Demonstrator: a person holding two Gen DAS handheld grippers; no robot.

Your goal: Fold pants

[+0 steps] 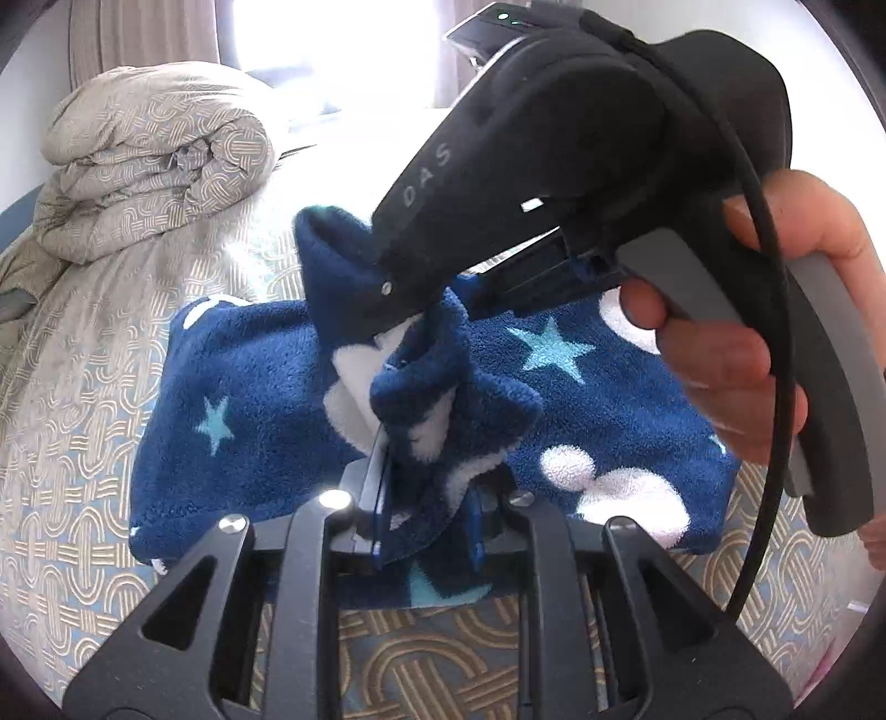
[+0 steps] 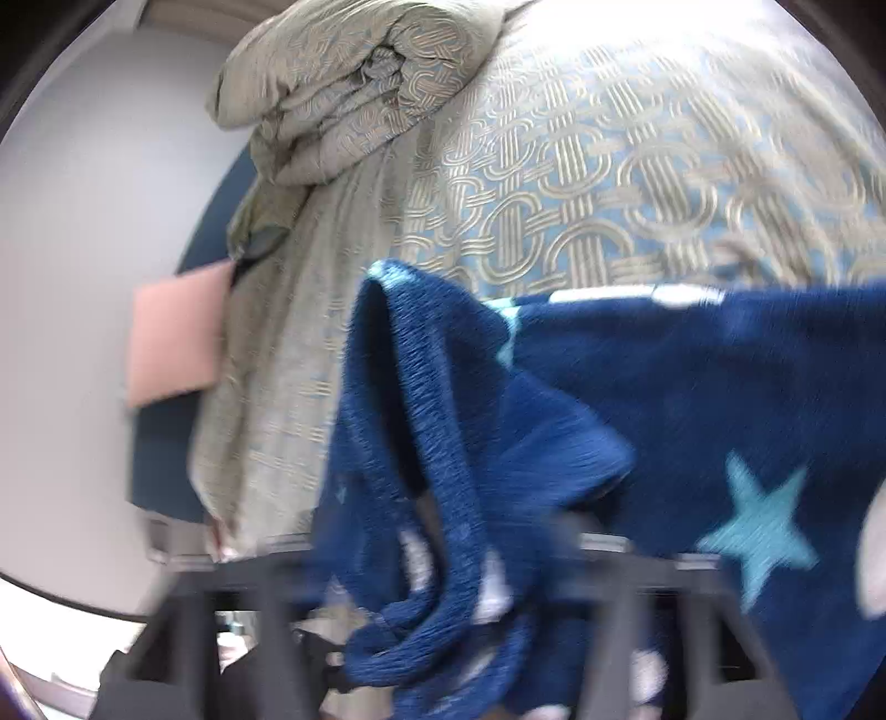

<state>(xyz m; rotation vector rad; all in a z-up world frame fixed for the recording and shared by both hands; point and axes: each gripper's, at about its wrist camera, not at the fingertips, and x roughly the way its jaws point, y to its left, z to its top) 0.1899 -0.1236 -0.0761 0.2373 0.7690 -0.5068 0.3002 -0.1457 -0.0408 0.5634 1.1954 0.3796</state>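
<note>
Left claw (image 1: 426, 515) is clamped on a bunched fold of the pants (image 1: 249, 399); right claw (image 1: 398, 310) is pinching a raised edge beyond. Remaining cloth lies flat on the bed (image 1: 66, 432). Rolled duvet (image 1: 160, 160) occupies far left; bedspread around is open.

Patterned bed (image 1: 72, 443): pants (image 1: 266, 382), rolled duvet (image 1: 160, 155).

Bed spread with a beige-and-pale-blue bedcover woven in interlocking ring patterns (image 1: 72, 443), filling most of the left wrist view. Rolled-up quilt of the same patterned fabric (image 1: 160, 160) heaped at the far left corner. Bright, overexposed window (image 1: 332, 50) behind, flanked by pleated pale curtains (image 1: 144, 33). Plain grey-white wall (image 2: 94, 194) at left in the right wrist view (blurred), with a flat pink rectangular panel (image 2: 177, 332).
</note>
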